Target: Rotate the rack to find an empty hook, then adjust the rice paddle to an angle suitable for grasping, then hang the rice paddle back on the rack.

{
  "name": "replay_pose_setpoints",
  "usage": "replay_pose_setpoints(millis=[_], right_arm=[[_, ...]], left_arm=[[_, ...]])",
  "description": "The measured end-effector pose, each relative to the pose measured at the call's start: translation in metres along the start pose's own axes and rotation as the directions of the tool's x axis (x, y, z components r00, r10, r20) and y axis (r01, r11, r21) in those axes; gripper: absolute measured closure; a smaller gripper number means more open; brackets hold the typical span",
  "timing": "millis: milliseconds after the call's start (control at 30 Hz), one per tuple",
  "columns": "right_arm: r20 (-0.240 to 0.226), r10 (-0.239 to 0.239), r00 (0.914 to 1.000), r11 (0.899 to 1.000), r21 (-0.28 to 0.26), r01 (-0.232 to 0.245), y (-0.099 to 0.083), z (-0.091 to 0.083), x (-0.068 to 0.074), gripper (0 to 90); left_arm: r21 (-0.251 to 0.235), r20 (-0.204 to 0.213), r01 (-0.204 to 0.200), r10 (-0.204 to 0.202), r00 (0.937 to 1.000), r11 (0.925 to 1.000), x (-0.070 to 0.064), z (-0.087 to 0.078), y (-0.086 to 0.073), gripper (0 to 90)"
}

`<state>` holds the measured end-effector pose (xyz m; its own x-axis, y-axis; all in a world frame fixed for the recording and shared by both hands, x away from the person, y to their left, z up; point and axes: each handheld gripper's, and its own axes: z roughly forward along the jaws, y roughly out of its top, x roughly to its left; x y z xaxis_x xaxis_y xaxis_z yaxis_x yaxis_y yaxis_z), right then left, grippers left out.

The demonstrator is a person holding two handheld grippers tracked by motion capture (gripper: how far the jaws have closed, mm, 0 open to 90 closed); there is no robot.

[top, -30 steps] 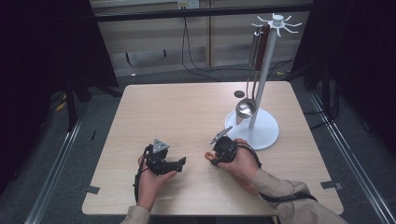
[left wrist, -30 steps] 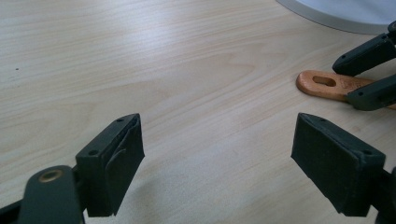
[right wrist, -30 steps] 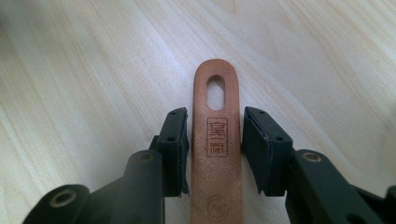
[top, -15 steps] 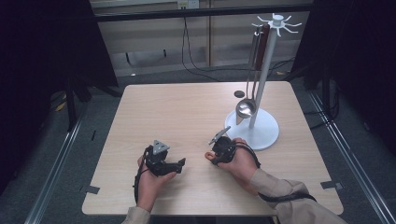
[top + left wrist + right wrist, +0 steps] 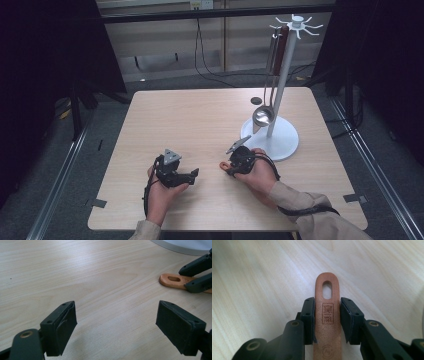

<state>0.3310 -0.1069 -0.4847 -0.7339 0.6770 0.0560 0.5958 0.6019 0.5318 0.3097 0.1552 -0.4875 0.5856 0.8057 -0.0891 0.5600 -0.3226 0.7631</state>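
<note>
The left claw (image 5: 194,173) rests low over the near part of the counter (image 5: 200,115), held in the person's left hand (image 5: 161,192). In the left gripper view its jaws stand wide apart, released, with bare wood between them.

The right claw (image 5: 227,166) sits just to the right of it, near but apart, held in the right hand (image 5: 260,175). In the right gripper view its jaws are clenched on the flat wooden handle (image 5: 327,315), one pad on each edge. The handle runs straight out between the pads; its rounded end carries an oval hanging slot and a stamped mark below the slot. The handle lies low over the counter; contact with the surface cannot be told. In the left gripper view the same handle end (image 5: 175,280) shows at the upper right, gripped by the right claw (image 5: 197,273).

Beyond the right hand stands the rack (image 5: 282,80): a white round base, a white post and a ring of hooks on top. A ladle (image 5: 263,115) hangs from a hook, bowl just above the base. Further utensils hang behind the post; their type cannot be told.
</note>
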Motion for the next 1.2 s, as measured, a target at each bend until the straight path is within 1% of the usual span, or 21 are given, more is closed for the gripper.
replay_pose_setpoints(millis=[67, 133, 200, 233, 300, 333, 467, 567, 600, 700, 733, 767, 900, 933, 967, 1000, 1033, 1067, 1100, 1133, 1200], right_arm=[[-0.001, 0.000, 1.0000, 1.000, -0.022, 0.000, -0.001, -0.001, -0.002, 66.9], [-0.004, 0.003, 1.0000, 0.999, -0.048, -0.003, -0.001, -0.004, -0.003, 66.9], [-0.001, 0.012, 0.9999, 0.996, -0.089, -0.012, -0.001, -0.008, -0.005, 66.9], [-0.005, 0.014, 0.9999, 0.993, -0.114, -0.015, 0.000, -0.011, -0.006, 67.0], [-0.008, 0.045, 0.9990, 0.986, -0.159, -0.046, 0.000, -0.016, -0.008, 66.9], [-0.007, 0.050, 0.9987, 0.983, -0.177, -0.051, -0.001, -0.019, -0.010, 66.9], [-0.005, 0.105, 0.9945, 0.961, -0.258, -0.103, -0.003, -0.032, -0.017, 66.9], [0.003, 0.118, 0.9931, 0.940, -0.321, -0.110, -0.006, -0.042, -0.022, 66.9], [0.007, 0.129, 0.9916, 0.933, -0.340, -0.119, -0.006, -0.046, -0.023, 66.9], [0.010, 0.145, 0.9894, 0.912, -0.388, -0.130, -0.008, -0.056, -0.026, 67.0], [0.007, 0.153, 0.9882, 0.909, -0.394, -0.137, -0.008, -0.059, -0.027, 67.0], [0.010, 0.161, 0.9870, 0.901, -0.410, -0.142, -0.009, -0.061, -0.028, 66.9], [0.018, 0.175, 0.9844, 0.884, -0.443, -0.149, -0.011, -0.067, -0.030, 67.0], [0.020, 0.178, 0.9839, 0.879, -0.453, -0.150, -0.012, -0.069, -0.030, 66.9], [0.023, 0.185, 0.9824, 0.872, -0.466, -0.153, -0.013, -0.071, -0.030, 67.0], [0.023, 0.186, 0.9824, 0.869, -0.470, -0.153, -0.013, -0.073, -0.030, 67.0], [0.025, 0.188, 0.9818, 0.861, -0.486, -0.153, -0.013, -0.075, -0.030, 67.0], [0.029, 0.194, 0.9805, 0.855, -0.495, -0.155, -0.013, -0.077, -0.030, 67.0], [0.033, 0.190, 0.9811, 0.851, -0.504, -0.148, -0.013, -0.078, -0.031, 66.9], [0.036, 0.193, 0.9806, 0.843, -0.517, -0.147, -0.014, -0.080, -0.031, 67.0], [0.041, 0.191, 0.9808, 0.836, -0.531, -0.140, -0.014, -0.083, -0.032, 67.0]], left_arm=[[-0.008, -0.004, 0.010, -0.010, 0.9999, 0.9999, 0.000, -0.001, 0.001, 16.5], [-0.015, -0.005, 0.008, -0.008, 1.0000, 0.9999, 0.001, -0.002, 0.002, 16.5], [-0.015, -0.006, 0.006, -0.006, 1.0000, 0.9999, 0.001, -0.002, 0.002, 16.4], [-0.009, -0.003, 0.001, -0.001, 1.0000, 1.0000, 0.001, -0.002, 0.002, 16.4], [-0.012, -0.001, 0.003, -0.003, 1.0000, 0.9999, 0.000, -0.001, 0.002, 16.4], [-0.006, -0.003, -0.002, 0.002, 1.0000, 1.0000, 0.000, -0.001, 0.002, 16.4], [-0.013, 0.000, 0.006, -0.006, 1.0000, 0.9999, -0.001, 0.001, 0.002, 16.3], [-0.010, 0.001, -0.007, 0.007, 1.0000, 0.9999, -0.001, 0.001, 0.004, 16.3], [-0.016, 0.004, 0.005, -0.004, 1.0000, 0.9999, -0.003, 0.002, 0.004, 16.3], [-0.001, 0.004, -0.014, 0.014, 0.9999, 0.9999, -0.002, 0.003, 0.004, 16.3], [0.000, 0.008, -0.013, 0.013, 0.9999, 0.9999, -0.003, 0.004, 0.004, 16.3], [-0.010, 0.009, -0.001, 0.001, 1.0000, 0.9999, -0.004, 0.005, 0.004, 16.3], [-0.008, 0.013, -0.018, 0.018, 0.9998, 0.9998, -0.004, 0.006, 0.007, 16.2], [-0.014, 0.011, -0.010, 0.011, 0.9999, 0.9998, -0.005, 0.006, 0.007, 16.2], [-0.006, 0.015, -0.024, 0.024, 0.9996, 0.9997, -0.005, 0.007, 0.007, 16.2], [-0.005, 0.017, -0.018, 0.018, 0.9997, 0.9998, -0.006, 0.007, 0.007, 16.2], [0.000, 0.020, -0.026, 0.026, 0.9995, 0.9997, -0.005, 0.008, 0.007, 16.2], [-0.002, 0.018, -0.017, 0.017, 0.9997, 0.9998, -0.006, 0.008, 0.007, 16.2], [-0.005, 0.017, -0.019, 0.019, 0.9997, 0.9998, -0.005, 0.008, 0.007, 16.2], [0.000, 0.017, -0.025, 0.025, 0.9995, 0.9997, -0.005, 0.008, 0.007, 16.2], [0.001, 0.016, -0.024, 0.024, 0.9996, 0.9997, -0.005, 0.008, 0.007, 16.1]])
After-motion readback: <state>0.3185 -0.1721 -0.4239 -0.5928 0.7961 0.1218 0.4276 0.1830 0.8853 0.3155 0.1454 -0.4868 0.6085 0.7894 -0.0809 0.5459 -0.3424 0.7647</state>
